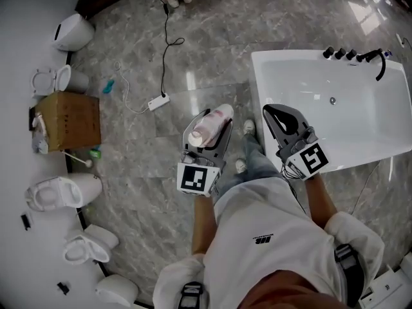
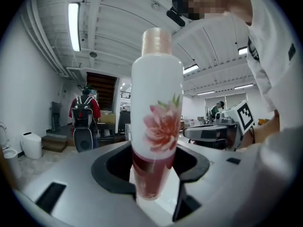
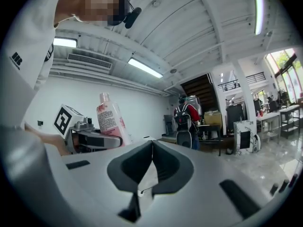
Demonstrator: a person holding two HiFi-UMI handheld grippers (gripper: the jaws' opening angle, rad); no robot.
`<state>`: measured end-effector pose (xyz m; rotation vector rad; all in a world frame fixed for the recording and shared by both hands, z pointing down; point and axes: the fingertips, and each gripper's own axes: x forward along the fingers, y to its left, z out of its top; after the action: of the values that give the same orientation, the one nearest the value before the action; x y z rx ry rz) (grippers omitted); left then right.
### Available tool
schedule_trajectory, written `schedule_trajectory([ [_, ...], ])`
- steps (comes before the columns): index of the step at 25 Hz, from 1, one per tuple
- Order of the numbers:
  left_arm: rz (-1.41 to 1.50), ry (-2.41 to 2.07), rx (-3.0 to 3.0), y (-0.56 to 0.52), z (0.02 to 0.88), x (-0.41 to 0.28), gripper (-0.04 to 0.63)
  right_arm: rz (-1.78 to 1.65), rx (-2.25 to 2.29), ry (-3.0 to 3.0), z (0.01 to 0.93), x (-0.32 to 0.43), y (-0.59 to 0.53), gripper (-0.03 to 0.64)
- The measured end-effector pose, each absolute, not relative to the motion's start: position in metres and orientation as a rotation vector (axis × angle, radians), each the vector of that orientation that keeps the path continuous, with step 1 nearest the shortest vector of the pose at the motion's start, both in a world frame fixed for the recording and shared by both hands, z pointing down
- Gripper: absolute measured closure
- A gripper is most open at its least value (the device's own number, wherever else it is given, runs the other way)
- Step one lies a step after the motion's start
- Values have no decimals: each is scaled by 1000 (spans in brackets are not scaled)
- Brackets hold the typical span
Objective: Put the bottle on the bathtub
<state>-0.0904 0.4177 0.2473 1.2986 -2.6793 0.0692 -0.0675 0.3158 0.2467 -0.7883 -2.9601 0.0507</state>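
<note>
The left gripper (image 1: 209,134) is clamped on the bottle (image 1: 209,126), its jaws pressing the lower body from both sides. In the left gripper view the bottle (image 2: 158,122) stands with its long axis upright between the jaws of that gripper (image 2: 154,169), pink cap on top and flower print facing the camera. The right gripper view shows it the same way, rising cap-up out of the left gripper, perhaps slightly tilted.

The right gripper (image 1: 283,118) is clenched on nothing, with its jaws meeting in its own view (image 3: 151,160).

In the head view the bottle is over the floor, short of the tub (image 1: 302,56). The tub's left rim lies at about 2 to 3 o'clock from the bottle, and the taps (image 1: 351,55) sit on its far rim at about 1 o'clock. The empty right gripper is nearer the tub, over its near left corner and between bottle and basin. So I judge the left gripper must carry the bottle toward 3 o'clock, keeping it upright so its base meets the rim flat.
</note>
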Motion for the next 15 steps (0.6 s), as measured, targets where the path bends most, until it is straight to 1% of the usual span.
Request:
schedule_trajectory([
  [6,93,-2600,1427,352,266,-150,368,129,-660,-2981,268,-115,260,621],
  [15,72,-2460,1562,278,304,-205,368,104,-459,-2960,307,-156,199,622],
])
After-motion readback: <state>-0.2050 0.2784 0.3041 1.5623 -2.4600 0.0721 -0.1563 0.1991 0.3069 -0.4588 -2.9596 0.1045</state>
